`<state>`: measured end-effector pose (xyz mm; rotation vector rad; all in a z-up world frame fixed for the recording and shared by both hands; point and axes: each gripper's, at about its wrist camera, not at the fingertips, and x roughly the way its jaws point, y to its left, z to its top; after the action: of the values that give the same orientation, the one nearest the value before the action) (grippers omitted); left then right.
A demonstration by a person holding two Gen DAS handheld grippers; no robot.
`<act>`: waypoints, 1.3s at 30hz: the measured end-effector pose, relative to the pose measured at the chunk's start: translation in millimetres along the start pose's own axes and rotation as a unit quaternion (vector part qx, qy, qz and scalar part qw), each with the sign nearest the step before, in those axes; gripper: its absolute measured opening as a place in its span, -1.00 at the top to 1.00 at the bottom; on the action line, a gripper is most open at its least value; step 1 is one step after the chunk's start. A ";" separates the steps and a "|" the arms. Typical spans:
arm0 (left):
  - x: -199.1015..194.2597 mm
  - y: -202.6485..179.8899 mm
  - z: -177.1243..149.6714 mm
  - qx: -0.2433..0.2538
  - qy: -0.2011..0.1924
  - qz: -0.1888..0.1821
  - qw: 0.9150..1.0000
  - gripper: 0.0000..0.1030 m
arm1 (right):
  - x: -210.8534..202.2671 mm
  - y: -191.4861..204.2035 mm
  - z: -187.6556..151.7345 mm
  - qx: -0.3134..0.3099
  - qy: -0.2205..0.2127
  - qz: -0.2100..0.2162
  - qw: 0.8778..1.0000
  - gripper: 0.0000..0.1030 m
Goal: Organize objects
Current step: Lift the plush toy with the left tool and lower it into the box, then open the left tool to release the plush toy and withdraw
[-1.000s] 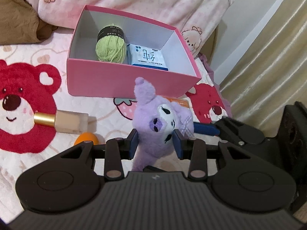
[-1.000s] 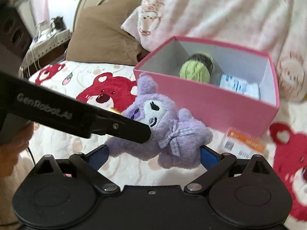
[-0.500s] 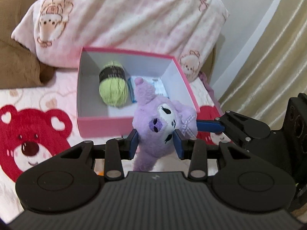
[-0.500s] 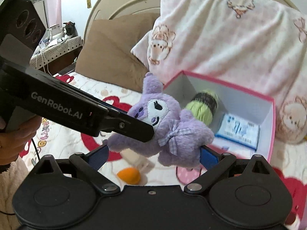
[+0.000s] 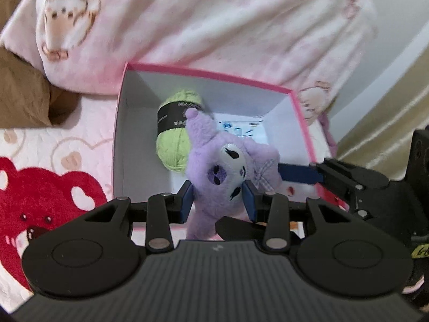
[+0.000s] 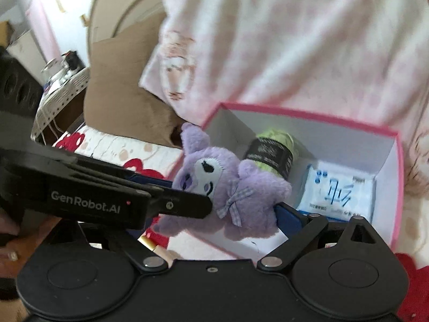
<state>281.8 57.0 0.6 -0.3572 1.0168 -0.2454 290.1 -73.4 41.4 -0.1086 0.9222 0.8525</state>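
Note:
A purple plush toy (image 5: 219, 166) is held in the air over the open pink box (image 5: 214, 75). My left gripper (image 5: 217, 201) is shut on the toy's body. My right gripper (image 6: 214, 220) is around the toy's lower part; one blue finger (image 6: 288, 218) touches it, the other is hidden behind the left gripper's arm. The toy also shows in the right wrist view (image 6: 228, 187), above the box's (image 6: 308, 114) near left corner. Inside the box lie a green yarn ball (image 5: 175, 131) and a white and blue packet (image 6: 337, 190).
The box stands on a pink bedspread with red bears (image 5: 40, 187). A large pink pillow (image 5: 201, 18) and a brown pillow (image 5: 21, 96) lie behind it. A gold-capped bottle (image 6: 155, 247) lies below on the bed. A curtain (image 5: 388, 123) hangs at the right.
Both grippers have carried the plush toy up and forward from beside the box to over its opening. The box now looks nearer and is seen more from above.

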 end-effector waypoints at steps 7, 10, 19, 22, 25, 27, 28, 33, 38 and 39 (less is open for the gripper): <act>44.7 11.0 6.4 -0.020 0.034 0.024 0.999 0.25 | 36.7 -30.9 -7.2 0.041 0.035 0.002 0.999 -0.70; 59.4 16.8 4.1 -0.030 0.046 0.035 0.998 0.24 | 51.1 -37.1 -10.5 0.038 0.051 -0.009 0.998 -0.56; 86.9 27.5 -2.4 -0.054 0.076 0.049 0.994 0.20 | 81.4 -47.0 -17.3 0.047 0.096 -0.023 0.994 -0.39; 88.4 29.4 -5.5 -0.062 0.076 0.060 0.993 0.18 | 87.7 -46.1 -17.2 0.056 0.110 -0.027 0.992 -0.36; 83.2 29.2 -8.6 -0.061 0.067 0.069 0.994 0.18 | 88.6 -44.9 -15.6 0.058 0.116 -0.022 0.991 -0.35; 78.6 28.1 -10.0 -0.058 0.061 0.069 0.994 0.17 | 85.9 -46.2 -13.6 0.059 0.119 -0.014 0.991 -0.35; 76.5 27.6 -9.7 -0.058 0.058 0.069 0.994 0.17 | 83.9 -47.4 -12.5 0.061 0.119 -0.010 0.991 -0.35; 63.5 27.0 -8.4 -0.053 0.040 0.065 0.996 0.17 | 70.7 -56.4 -11.3 0.074 0.102 0.013 0.992 -0.48; 54.5 23.9 -9.3 -0.030 0.022 0.079 0.996 0.23 | 72.8 -57.0 -15.2 0.075 0.089 0.020 0.993 -0.49; 55.1 23.0 -9.3 -0.023 0.020 0.083 0.996 0.28 | 75.7 -55.8 -16.1 0.074 0.087 0.018 0.993 -0.49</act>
<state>302.5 56.4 -56.2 -0.3085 1.0857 -0.0802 341.4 -72.6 -39.1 -0.0371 1.1511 0.8145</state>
